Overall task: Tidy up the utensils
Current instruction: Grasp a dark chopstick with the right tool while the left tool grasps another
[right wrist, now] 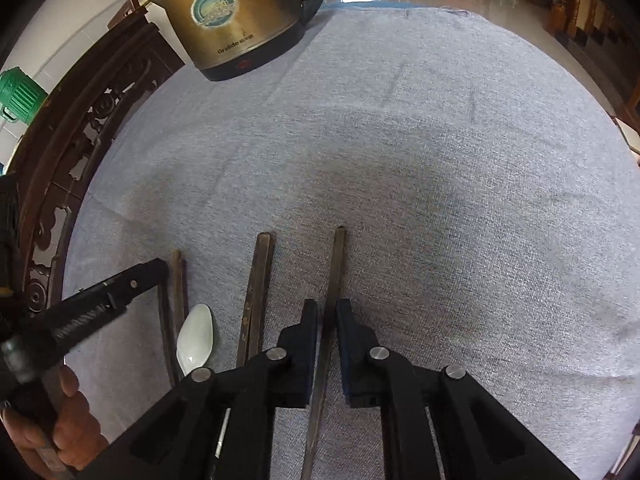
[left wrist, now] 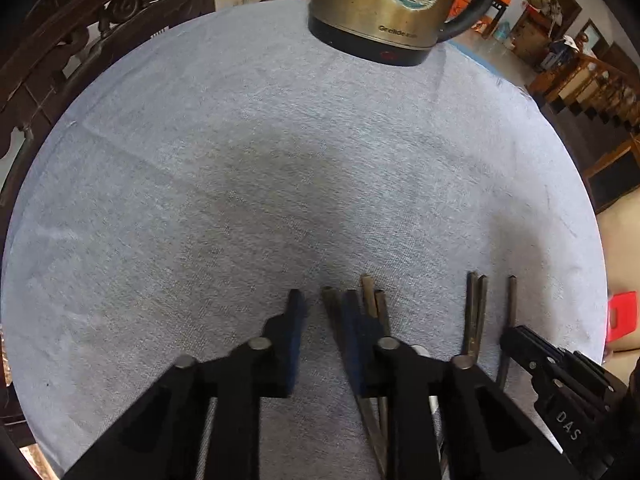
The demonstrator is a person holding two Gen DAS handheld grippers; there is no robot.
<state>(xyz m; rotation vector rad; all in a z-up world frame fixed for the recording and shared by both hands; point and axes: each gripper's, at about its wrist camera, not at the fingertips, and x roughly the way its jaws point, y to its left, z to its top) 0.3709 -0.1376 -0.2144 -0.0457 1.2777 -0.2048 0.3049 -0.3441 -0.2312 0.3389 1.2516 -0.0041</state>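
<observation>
Chopsticks lie in rough pairs on grey cloth [right wrist: 400,160]; spoon [right wrist: 195,338] among them. Right gripper [right wrist: 327,312] straddles lone chopstick [right wrist: 334,280], not clenched. Left gripper [left wrist: 326,304] released. Sorting roughly midway.

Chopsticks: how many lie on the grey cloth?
6: three chopsticks at the left gripper, a pair beside the spoon, a single chopstick between the fingers of the right gripper. More may be hidden beneath the grippers.
</observation>
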